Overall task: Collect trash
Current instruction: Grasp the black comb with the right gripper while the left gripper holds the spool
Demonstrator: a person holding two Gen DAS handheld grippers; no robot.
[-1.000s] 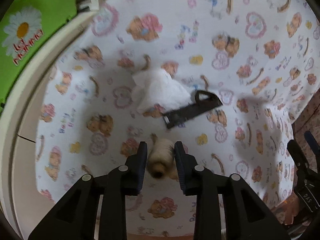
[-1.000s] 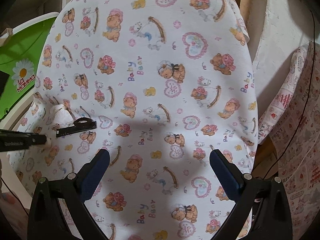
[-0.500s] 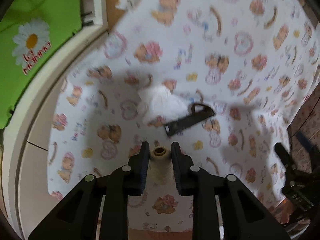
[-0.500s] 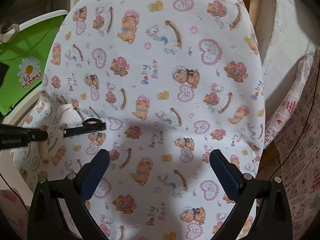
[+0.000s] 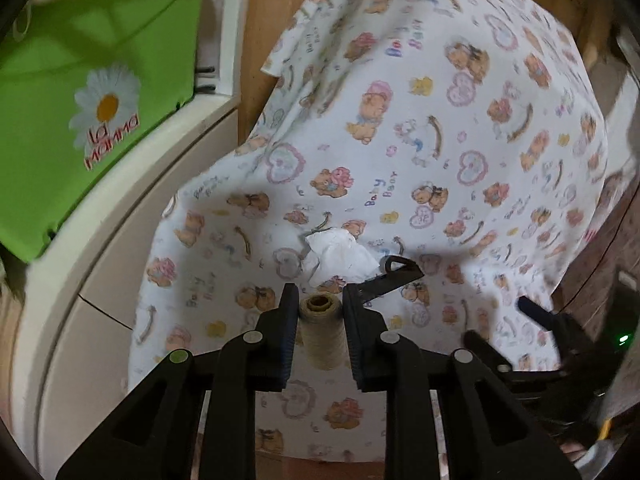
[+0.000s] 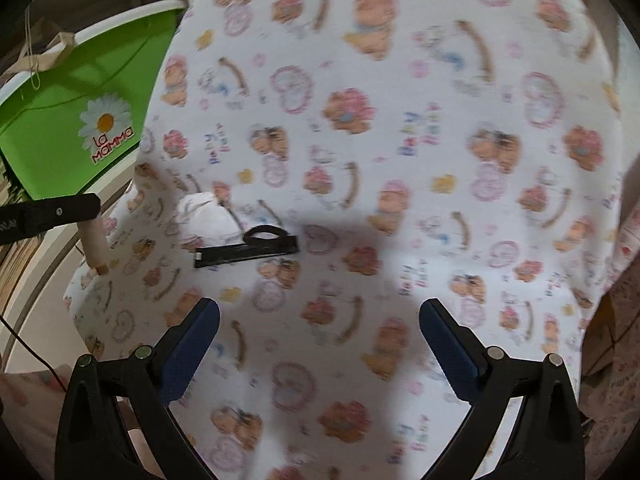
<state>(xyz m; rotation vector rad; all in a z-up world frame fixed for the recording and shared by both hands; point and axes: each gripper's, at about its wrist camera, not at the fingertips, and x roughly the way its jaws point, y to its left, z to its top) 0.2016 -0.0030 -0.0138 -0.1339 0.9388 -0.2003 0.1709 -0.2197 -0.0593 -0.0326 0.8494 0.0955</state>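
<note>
Three bits of rubbish matter here, and one of them is already in hand. Biggest in view is the bear-print cloth [image 5: 460,152] spread over the table, with a green tub [image 5: 80,120] bearing a daisy logo standing off its left edge on a cream ledge [image 5: 132,184]. That tub looks like the likely place for the rubbish, though its opening cannot be seen well enough to be sure.

Near the left edge of the cloth lies a crumpled white tissue [image 5: 340,254], and just beside it, on its right, a flat black strap piece [image 5: 394,276] with a loop at one end. Both rest on the cloth, untouched.

The left gripper [image 5: 320,312] is clamped on a small cream spool of thread [image 5: 322,332], its pads pressing the sides and the hollow end facing up. In the right wrist view the spool [image 6: 94,244] hangs clear above the cloth's left edge. The right gripper [image 6: 320,344] hovers over the middle of the cloth with its jaws wide apart and nothing between them.

To do this step well, the spool should be carried with a steady squeeze and kept upright, since its round sides could roll out of a slack grip. It is best let go only once it is well over the tub. The free right gripper is well placed for the tissue or strap.
</note>
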